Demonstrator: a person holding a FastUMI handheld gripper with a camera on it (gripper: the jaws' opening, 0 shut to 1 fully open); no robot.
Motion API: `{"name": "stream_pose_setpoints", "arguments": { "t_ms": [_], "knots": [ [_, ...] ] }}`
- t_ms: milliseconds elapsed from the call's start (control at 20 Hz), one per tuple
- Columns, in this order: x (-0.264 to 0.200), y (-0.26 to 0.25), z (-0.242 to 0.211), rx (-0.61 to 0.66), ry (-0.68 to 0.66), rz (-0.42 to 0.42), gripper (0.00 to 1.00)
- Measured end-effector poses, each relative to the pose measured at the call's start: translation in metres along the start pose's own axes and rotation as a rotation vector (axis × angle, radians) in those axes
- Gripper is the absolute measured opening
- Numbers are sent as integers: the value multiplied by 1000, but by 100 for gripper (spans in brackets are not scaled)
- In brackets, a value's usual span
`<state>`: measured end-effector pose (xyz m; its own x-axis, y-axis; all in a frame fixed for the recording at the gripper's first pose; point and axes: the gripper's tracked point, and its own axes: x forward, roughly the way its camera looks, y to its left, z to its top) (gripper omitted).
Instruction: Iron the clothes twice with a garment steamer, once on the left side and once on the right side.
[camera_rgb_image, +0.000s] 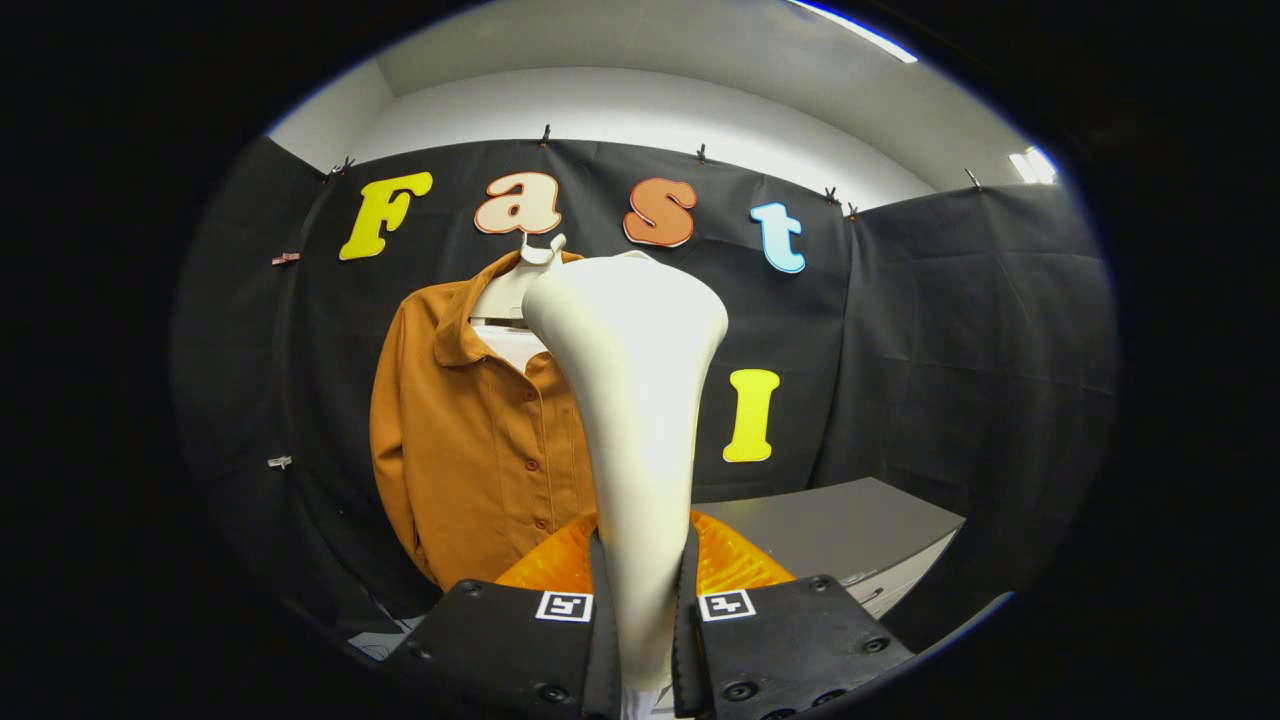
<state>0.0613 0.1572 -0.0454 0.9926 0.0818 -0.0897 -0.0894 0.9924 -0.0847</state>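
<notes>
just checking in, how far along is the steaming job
Done: the gripper is shut on the white garment steamer, both fingers pressing its handle. In hand: the steamer is raised in front of the brown shirt hanging on its hanger; contact cannot be told. Left: whether either side's pass is done cannot be judged from this moment.

Blocking the whole right half of the shirt (470, 440), the steamer (635, 400), clamped between both fingers of the gripper (642, 640). Dropping out of sight below the fingers, its lower handle. Peeking past either side, an orange part (735, 565), too covered to identify. Hiding behind the steamer head, most of the hanger (515, 285).
</notes>
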Motion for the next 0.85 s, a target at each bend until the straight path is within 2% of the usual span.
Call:
{"name": "stream_pose_setpoints", "arguments": {
  "t_ms": [850],
  "knots": [
    [8,-2,2,2,-4,-16,24]
  ]
}}
